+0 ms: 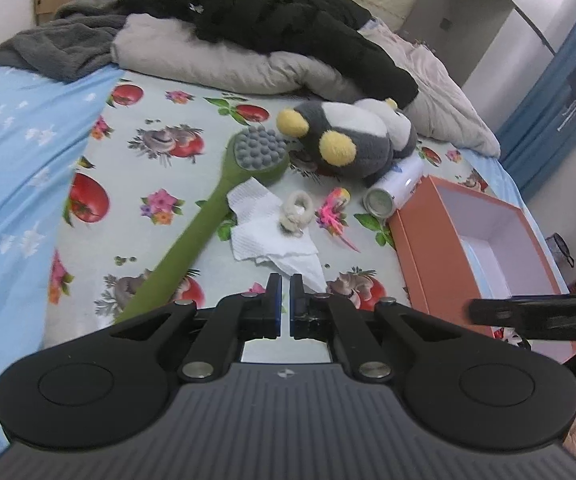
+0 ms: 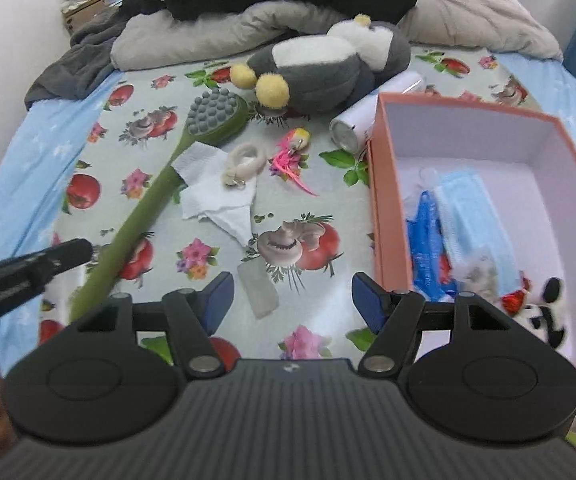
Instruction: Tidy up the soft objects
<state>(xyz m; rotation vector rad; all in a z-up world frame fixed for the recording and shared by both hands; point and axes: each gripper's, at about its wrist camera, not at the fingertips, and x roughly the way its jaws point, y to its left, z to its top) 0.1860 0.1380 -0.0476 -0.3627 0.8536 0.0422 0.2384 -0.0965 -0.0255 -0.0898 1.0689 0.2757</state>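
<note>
A grey and white plush penguin point(image 1: 348, 136) point(image 2: 320, 72) lies at the back of the bed. In front of it lie a white tissue point(image 1: 264, 224) point(image 2: 216, 196), a cream scrunchie point(image 1: 298, 212) point(image 2: 246, 162) and a pink feathery toy point(image 1: 334, 210) point(image 2: 292, 152). An orange box point(image 1: 432, 256) point(image 2: 380, 184) at the right holds a blue face mask point(image 2: 476, 216), a blue item and small plush toys point(image 2: 540, 312). My left gripper point(image 1: 285, 284) is shut and empty above the sheet near the tissue. My right gripper point(image 2: 292, 296) is open and empty beside the box.
A green long-handled massage brush point(image 1: 208, 208) point(image 2: 156, 184) lies diagonally at the left. A white spray can point(image 1: 396, 188) point(image 2: 356, 124) lies by the box. A small clear packet point(image 2: 258, 292) lies between my right fingers. Blankets and dark clothes point(image 1: 248, 40) pile at the back.
</note>
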